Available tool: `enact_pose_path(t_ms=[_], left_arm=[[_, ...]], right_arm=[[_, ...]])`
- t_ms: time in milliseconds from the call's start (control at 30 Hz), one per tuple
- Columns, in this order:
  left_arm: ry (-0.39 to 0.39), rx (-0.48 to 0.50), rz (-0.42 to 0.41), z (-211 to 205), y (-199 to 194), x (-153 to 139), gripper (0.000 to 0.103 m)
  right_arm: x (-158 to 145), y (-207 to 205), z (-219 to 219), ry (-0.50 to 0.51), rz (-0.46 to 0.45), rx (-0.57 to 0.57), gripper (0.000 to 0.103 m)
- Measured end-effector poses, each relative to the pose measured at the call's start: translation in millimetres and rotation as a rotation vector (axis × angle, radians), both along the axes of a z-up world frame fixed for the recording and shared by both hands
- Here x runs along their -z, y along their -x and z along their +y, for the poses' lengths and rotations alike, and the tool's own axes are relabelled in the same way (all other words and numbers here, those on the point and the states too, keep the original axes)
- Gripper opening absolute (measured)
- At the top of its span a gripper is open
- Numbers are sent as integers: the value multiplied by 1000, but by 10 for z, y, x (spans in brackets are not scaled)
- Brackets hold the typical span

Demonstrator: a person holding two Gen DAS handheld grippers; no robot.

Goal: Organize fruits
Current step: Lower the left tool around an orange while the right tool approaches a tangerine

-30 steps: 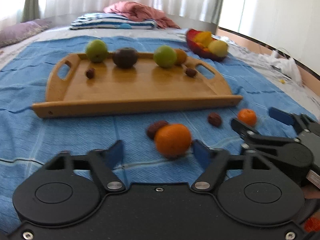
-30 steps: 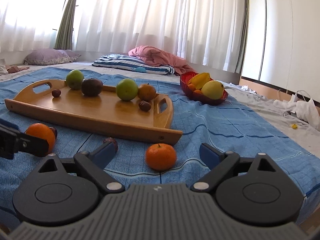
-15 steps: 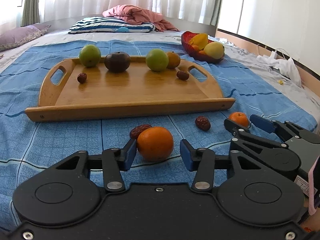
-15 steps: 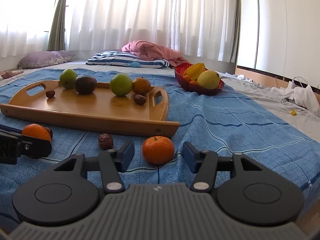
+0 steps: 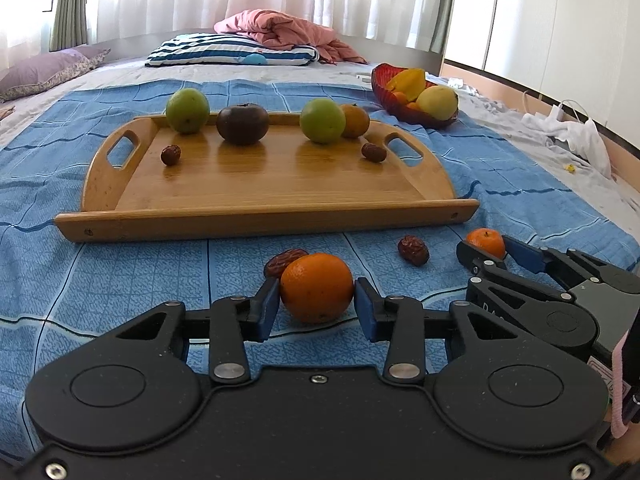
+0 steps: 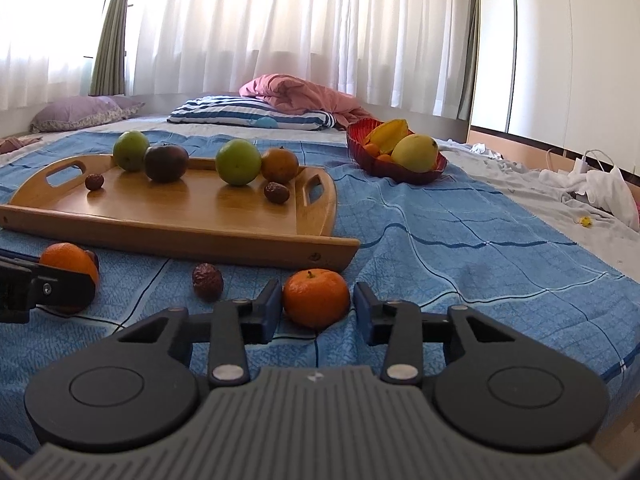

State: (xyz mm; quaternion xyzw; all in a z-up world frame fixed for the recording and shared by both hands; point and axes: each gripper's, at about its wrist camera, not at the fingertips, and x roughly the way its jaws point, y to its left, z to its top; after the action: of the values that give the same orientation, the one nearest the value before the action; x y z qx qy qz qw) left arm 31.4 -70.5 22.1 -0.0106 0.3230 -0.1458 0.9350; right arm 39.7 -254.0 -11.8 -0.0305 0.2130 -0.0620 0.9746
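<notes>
My left gripper (image 5: 316,304) is shut on a large orange (image 5: 317,287) that rests on the blue blanket in front of the wooden tray (image 5: 264,220). My right gripper (image 6: 315,308) is closed around a small mandarin (image 6: 316,298), its pads touching or nearly touching the sides. The mandarin also shows in the left wrist view (image 5: 485,242), between the right gripper's fingers. The tray holds two green fruits (image 5: 187,110), a dark fruit (image 5: 242,124), a small orange (image 5: 355,120) and two dates (image 5: 171,155).
Two loose dates lie on the blanket, one behind the orange (image 5: 282,261) and one between the grippers (image 5: 413,249). A red bowl (image 5: 400,108) with yellow fruit sits at the far right. Pillows and a pink quilt (image 5: 276,32) lie at the back. White clothes (image 5: 576,136) lie right.
Both grippers have closed from wide open: the left onto the large orange, the right around the mandarin. Both views have also tilted up slightly.
</notes>
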Motion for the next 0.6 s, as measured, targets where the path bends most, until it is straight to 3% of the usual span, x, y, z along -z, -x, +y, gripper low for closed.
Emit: enact_pose_path(t_ms=[300, 433, 600], left_arm=[[-9, 0, -6, -6, -4, 8, 39], [-15, 0, -10, -5, -2, 8, 39], [-11, 1, -6, -16, -1, 8, 39]], right_arm=[[38, -41, 3, -1, 10, -4, 46], [32, -51, 29, 21, -6, 8, 60], [-27, -37, 87, 67, -51, 8, 60]])
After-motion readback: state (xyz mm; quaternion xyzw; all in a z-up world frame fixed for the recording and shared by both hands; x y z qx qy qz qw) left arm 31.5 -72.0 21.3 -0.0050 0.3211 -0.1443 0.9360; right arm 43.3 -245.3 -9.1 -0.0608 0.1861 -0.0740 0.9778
